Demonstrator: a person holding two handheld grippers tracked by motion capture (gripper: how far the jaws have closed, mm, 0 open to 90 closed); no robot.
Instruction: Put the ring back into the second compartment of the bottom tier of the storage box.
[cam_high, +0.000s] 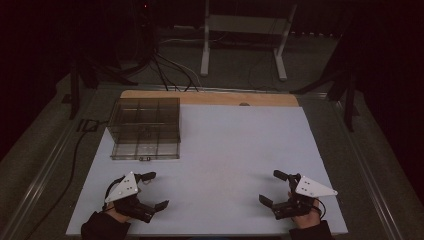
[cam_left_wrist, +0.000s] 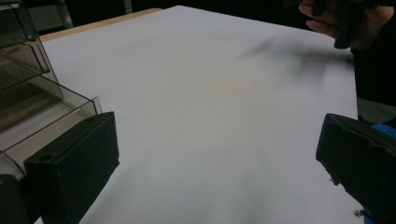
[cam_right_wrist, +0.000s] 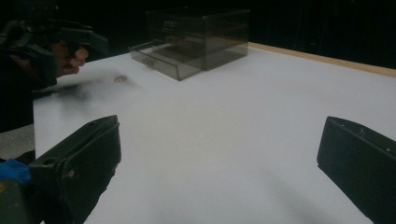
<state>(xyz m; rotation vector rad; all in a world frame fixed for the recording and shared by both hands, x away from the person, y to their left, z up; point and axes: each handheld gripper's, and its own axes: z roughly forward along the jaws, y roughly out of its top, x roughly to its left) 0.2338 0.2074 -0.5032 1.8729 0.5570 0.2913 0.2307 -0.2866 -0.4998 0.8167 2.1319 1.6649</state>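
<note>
A smoky clear drawer box (cam_high: 145, 127) stands at the table's far left, and its lowest drawer (cam_right_wrist: 156, 59) is drawn out toward the front. My left gripper (cam_high: 156, 190) rests near the front left edge, jaws wide apart around bare white table; in the left gripper view (cam_left_wrist: 215, 158) the drawer box (cam_left_wrist: 28, 93) sits just past its left jaw. My right gripper (cam_high: 270, 186) is at the front right, open as well, nothing between its jaws (cam_right_wrist: 219, 158). A small round object (cam_right_wrist: 120, 79) lies on the table in front of the drawer box (cam_right_wrist: 196, 37).
The white tabletop (cam_high: 230, 150) has a wooden strip (cam_high: 210, 97) along its far edge. Beyond it stand a white table frame (cam_high: 245, 40) and dark cables (cam_high: 170, 70) on the floor. The person's other hand (cam_left_wrist: 345, 18) appears far off in the left gripper view.
</note>
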